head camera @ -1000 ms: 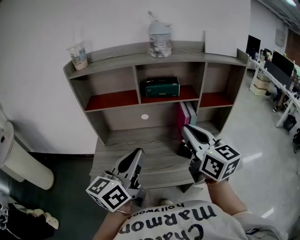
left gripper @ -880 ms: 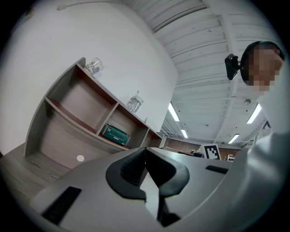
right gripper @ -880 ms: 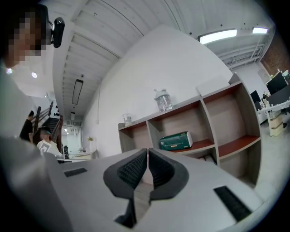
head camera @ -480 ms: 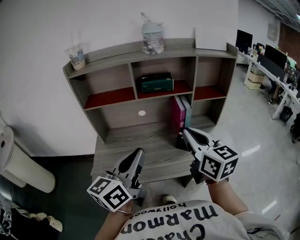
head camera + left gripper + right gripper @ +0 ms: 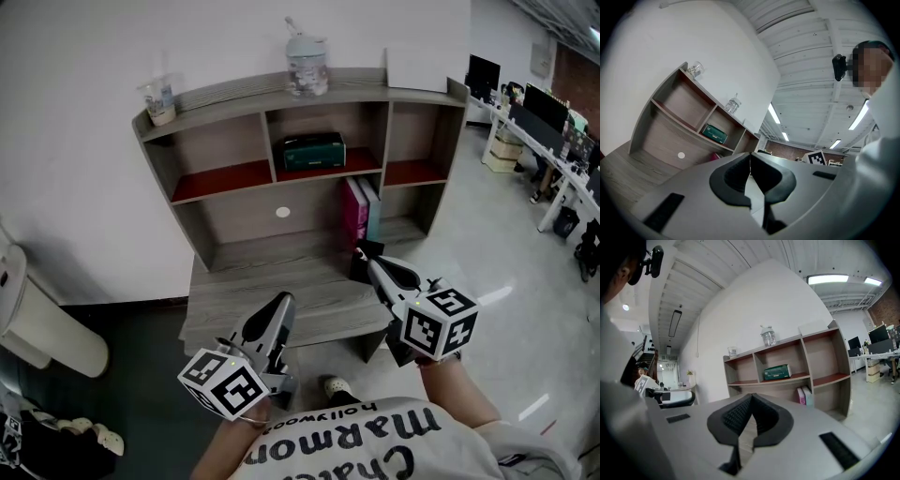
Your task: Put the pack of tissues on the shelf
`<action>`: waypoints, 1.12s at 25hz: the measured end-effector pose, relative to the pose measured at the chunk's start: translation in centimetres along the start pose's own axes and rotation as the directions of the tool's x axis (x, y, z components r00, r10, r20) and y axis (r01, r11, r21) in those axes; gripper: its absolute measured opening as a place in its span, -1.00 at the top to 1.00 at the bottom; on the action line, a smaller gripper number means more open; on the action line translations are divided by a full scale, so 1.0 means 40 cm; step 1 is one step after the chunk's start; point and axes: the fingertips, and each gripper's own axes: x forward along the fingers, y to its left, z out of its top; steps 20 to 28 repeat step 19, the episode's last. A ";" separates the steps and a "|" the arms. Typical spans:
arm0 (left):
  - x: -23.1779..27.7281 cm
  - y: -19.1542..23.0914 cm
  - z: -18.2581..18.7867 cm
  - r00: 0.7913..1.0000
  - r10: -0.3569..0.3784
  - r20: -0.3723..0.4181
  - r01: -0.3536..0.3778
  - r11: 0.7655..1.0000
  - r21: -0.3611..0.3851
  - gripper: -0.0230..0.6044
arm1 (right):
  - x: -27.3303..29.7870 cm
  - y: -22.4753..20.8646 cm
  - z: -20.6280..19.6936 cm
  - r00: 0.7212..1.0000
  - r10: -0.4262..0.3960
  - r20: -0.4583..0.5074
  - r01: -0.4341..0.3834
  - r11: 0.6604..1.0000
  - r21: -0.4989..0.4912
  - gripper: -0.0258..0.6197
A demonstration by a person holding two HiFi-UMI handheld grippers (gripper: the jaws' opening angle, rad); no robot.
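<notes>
The green pack of tissues (image 5: 314, 150) lies in the middle upper compartment of the grey shelf unit (image 5: 216, 94); it also shows in the left gripper view (image 5: 715, 133) and the right gripper view (image 5: 777, 372). My left gripper (image 5: 283, 302) hangs over the front edge of the desk (image 5: 253, 300), shut and empty, its pads meeting in its own view (image 5: 750, 154). My right gripper (image 5: 367, 261) is at the desk's right end, well below the pack. It is also shut with nothing in it (image 5: 751, 397).
On the shelf top stand a water jug (image 5: 306, 66), a plastic cup (image 5: 160, 98) and a white board (image 5: 415, 67). Pink and blue books (image 5: 356, 211) stand in the lower bay, with a small black thing (image 5: 360, 267) beside my right gripper. Office desks (image 5: 553, 141) are at the right.
Both grippers have drawn back from the shelf towards the desk's front edge, and the shelf looks farther off. The tissue pack has stayed in its compartment. Both jaws stay shut.
</notes>
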 end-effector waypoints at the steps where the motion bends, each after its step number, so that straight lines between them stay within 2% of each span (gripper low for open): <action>1: -0.005 -0.001 -0.001 1.000 0.002 0.001 -0.002 1.000 -0.002 0.87 | -0.002 0.003 -0.003 1.000 0.001 -0.006 -0.001 1.000 -0.001 0.90; 8: -0.025 -0.001 -0.026 1.000 0.021 -0.006 -0.022 0.999 -0.033 0.87 | -0.002 0.020 -0.067 0.997 0.015 -0.079 -0.014 1.000 0.011 0.90; 15: -0.035 0.006 -0.034 0.999 0.034 -0.005 -0.035 0.999 -0.039 0.87 | -0.003 0.024 -0.101 0.995 0.019 -0.101 -0.016 0.999 0.031 0.90; 28: -0.037 -0.002 -0.033 0.999 0.038 -0.006 -0.038 0.999 -0.018 0.87 | -0.013 0.018 -0.101 0.995 0.008 -0.099 -0.005 0.999 0.035 0.90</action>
